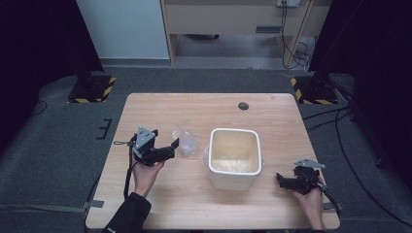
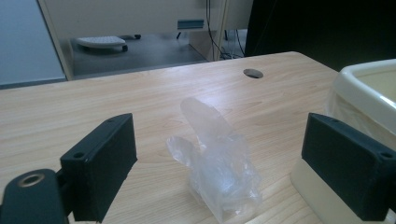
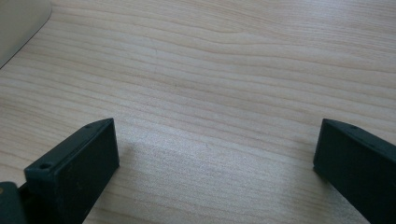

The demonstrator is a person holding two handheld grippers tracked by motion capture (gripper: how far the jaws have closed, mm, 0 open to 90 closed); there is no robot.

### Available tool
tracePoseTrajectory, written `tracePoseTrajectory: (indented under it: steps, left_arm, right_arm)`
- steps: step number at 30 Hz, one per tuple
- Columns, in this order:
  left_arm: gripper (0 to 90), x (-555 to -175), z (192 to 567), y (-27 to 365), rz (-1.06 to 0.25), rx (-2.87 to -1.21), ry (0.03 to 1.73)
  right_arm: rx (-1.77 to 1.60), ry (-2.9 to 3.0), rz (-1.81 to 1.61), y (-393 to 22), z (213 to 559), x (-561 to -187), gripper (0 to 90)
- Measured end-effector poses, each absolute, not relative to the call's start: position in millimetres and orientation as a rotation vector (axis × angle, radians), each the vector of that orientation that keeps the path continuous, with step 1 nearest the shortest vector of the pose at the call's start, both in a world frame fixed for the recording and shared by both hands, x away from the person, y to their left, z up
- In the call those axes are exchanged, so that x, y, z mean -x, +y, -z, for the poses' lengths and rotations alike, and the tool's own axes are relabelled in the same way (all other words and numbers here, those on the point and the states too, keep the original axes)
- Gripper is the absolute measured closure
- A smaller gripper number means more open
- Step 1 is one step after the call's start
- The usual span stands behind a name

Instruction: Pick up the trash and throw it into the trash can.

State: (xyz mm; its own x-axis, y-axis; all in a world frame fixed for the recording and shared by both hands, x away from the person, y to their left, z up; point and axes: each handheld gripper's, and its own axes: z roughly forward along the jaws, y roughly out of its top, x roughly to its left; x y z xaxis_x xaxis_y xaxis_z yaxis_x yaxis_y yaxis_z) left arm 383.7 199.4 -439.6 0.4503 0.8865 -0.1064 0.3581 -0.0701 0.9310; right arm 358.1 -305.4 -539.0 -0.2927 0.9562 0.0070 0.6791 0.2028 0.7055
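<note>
A crumpled clear plastic bag lies on the wooden table just left of a cream square bin. My left gripper stands open right beside the bag, jaws pointing at it. In the left gripper view the bag sits between and slightly beyond the two spread jaws, with the bin's wall at the right. My right gripper is open, low over the table to the right of the bin, with bare wood between its jaws. The bin's corner shows at the upper left of the right gripper view.
A thin clear liner lies inside the bin. A round cable hole is near the table's far edge. Grey carpet surrounds the table, with black stands and yellow-black tape at both far corners and cables on the right.
</note>
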Motion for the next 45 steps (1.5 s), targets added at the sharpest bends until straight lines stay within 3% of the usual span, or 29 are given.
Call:
tracePoseTrajectory:
  steps: [39, 45]
  left_arm:
    - [6.6, -425.2, 493.2, 165.5, -0.619, -1.777, 1.165]
    - [6.9, -436.7, 503.8, 163.8, -0.570, -1.826, 1.196]
  right_arm:
    - [-1.519, 2.048, -0.852, -305.4, 539.0, -358.1, 0.2]
    - [-1.519, 2.048, -0.852, -305.4, 539.0, -358.1, 0.3]
